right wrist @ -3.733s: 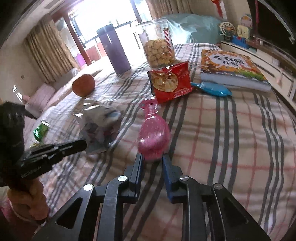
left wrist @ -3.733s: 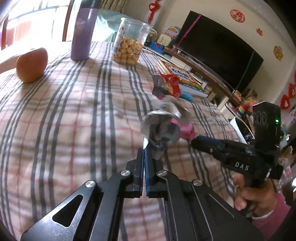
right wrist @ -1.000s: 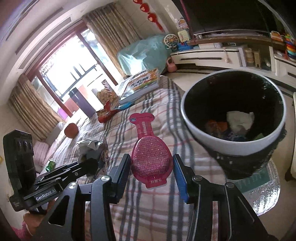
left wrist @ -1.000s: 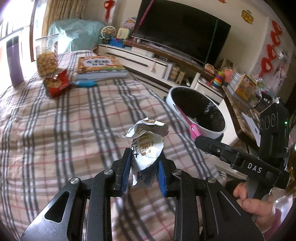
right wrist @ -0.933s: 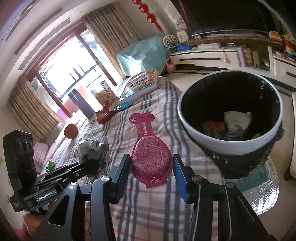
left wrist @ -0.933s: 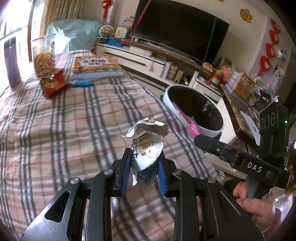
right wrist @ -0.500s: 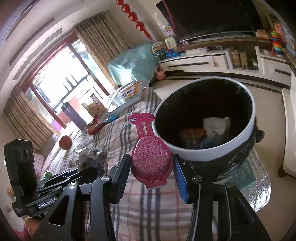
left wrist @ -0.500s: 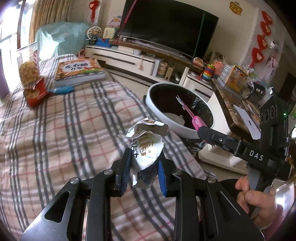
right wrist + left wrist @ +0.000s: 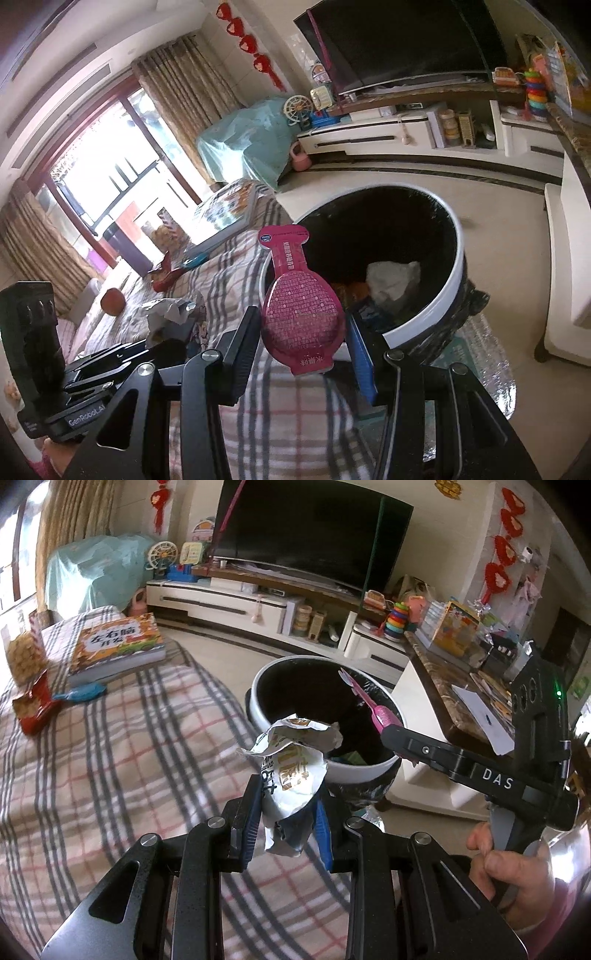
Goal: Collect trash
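Note:
My left gripper [image 9: 286,814] is shut on a crumpled silver-and-white wrapper [image 9: 291,771], held up just short of the white-rimmed trash bin [image 9: 266,679]. My right gripper [image 9: 301,347] is shut on a flat pink pouch [image 9: 299,310], which stands upright in front of the same trash bin [image 9: 458,266]. The bin has a black liner and holds crumpled paper [image 9: 391,280] and other scraps. In the left wrist view the right gripper [image 9: 397,738] reaches over the bin's rim with the pink pouch [image 9: 373,705] sticking up.
A plaid-covered table [image 9: 110,757] carries a book [image 9: 114,646], a red snack bag [image 9: 33,709], a blue item [image 9: 79,692] and a cookie jar [image 9: 20,653]. An orange fruit [image 9: 112,301] lies farther back. A TV stand [image 9: 258,602] and a side counter [image 9: 443,686] flank the bin.
Both grippers have swung from over the table toward the bin, which now looks closer and larger. The wrapper and the pink pouch stay gripped throughout.

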Demonstrator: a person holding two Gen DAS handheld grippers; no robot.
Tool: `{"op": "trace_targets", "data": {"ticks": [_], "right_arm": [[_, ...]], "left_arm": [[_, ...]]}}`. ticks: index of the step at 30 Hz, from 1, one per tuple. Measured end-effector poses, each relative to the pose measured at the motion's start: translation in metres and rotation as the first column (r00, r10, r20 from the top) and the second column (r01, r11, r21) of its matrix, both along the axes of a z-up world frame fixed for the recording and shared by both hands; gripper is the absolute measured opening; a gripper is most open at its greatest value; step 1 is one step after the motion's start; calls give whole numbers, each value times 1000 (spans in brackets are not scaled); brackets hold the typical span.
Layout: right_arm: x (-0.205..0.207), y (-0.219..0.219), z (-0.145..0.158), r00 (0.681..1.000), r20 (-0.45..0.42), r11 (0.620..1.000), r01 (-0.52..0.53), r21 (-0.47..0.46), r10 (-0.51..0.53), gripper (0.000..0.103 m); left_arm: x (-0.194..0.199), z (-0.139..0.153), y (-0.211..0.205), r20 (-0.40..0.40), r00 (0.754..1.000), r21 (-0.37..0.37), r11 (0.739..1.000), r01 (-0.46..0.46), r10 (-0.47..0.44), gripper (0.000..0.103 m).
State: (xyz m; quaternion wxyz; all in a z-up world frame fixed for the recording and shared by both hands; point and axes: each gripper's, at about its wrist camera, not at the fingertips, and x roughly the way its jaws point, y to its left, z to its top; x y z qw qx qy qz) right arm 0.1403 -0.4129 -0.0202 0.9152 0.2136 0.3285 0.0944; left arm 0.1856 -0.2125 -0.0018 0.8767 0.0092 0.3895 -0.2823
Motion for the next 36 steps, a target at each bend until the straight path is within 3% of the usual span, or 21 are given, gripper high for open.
{"op": "trace_targets", "data": {"ticks": [36], "right_arm": [[55,-48,-3,996,-61,998,60,-35,-63,47]], "left_arm": [[54,-6,-68,-13,999,41,998,47,-46,25]]}}
